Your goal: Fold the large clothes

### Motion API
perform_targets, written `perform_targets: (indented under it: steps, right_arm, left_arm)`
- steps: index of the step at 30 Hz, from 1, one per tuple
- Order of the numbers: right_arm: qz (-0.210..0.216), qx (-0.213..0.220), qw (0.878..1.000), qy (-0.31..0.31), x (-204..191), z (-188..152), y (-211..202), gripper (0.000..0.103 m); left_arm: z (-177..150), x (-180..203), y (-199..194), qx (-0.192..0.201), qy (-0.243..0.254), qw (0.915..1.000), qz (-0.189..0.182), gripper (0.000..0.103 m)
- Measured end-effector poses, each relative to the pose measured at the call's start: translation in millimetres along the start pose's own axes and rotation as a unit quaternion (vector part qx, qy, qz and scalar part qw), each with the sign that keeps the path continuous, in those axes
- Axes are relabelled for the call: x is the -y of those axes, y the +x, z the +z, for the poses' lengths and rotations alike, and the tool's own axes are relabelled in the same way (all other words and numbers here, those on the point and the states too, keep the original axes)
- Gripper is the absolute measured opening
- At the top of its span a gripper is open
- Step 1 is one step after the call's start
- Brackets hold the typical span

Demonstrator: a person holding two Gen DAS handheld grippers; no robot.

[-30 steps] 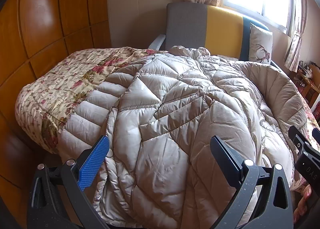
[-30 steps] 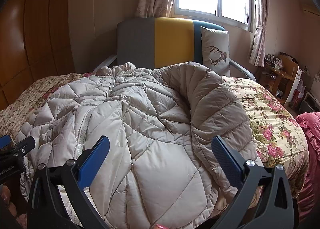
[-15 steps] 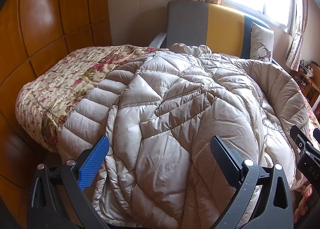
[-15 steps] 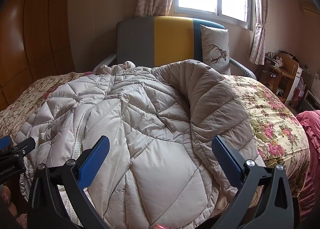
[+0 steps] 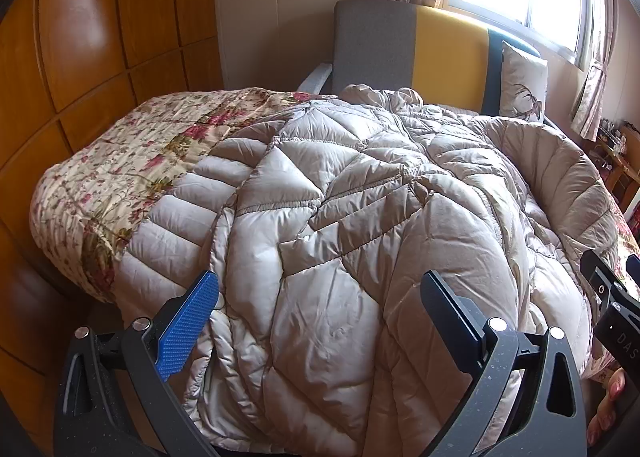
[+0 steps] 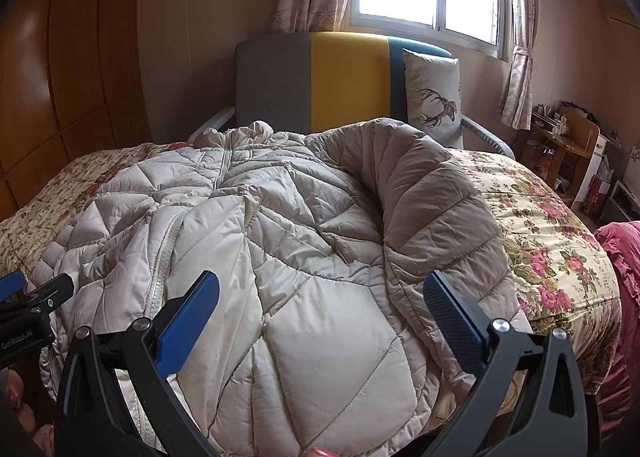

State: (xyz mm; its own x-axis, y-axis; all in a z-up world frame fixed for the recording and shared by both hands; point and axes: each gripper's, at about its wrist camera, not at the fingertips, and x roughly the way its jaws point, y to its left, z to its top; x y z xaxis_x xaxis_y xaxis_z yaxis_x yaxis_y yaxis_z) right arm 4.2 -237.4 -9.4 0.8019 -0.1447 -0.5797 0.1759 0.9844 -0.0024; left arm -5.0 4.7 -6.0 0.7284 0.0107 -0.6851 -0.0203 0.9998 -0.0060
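Hovering both my claws, left gripper [image 5: 318, 313] and right gripper [image 6: 320, 313], spread wide and gripping nothing, just over the near hem of the puffy beige coat [image 6: 280, 257] sprawled across the floral bedspread [image 6: 560, 241].

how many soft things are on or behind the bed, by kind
puffer coat: 1
floral bedspread: 1
deer-print cushion: 1
pink ruffled fabric: 1
total: 4

Beige quilted coat [image 5: 340, 225], floral bedspread [image 5: 120, 169]
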Motion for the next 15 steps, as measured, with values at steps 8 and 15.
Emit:
perform_targets:
  steps: [8,15]
  right_arm:
    - [0.002,0.0,1.0,-0.001,-1.3,0.0,0.5,0.101]
    - [0.005,-0.002,1.0,-0.002,-1.5,-0.9,1.1,0.101]
  left_arm:
    - [-0.9,0.7,1.4,-0.001,0.0,1.0,0.0,0.1]
    - [-3.0,1.3,2.3,-0.002,0.001,1.0,0.001,0.1]
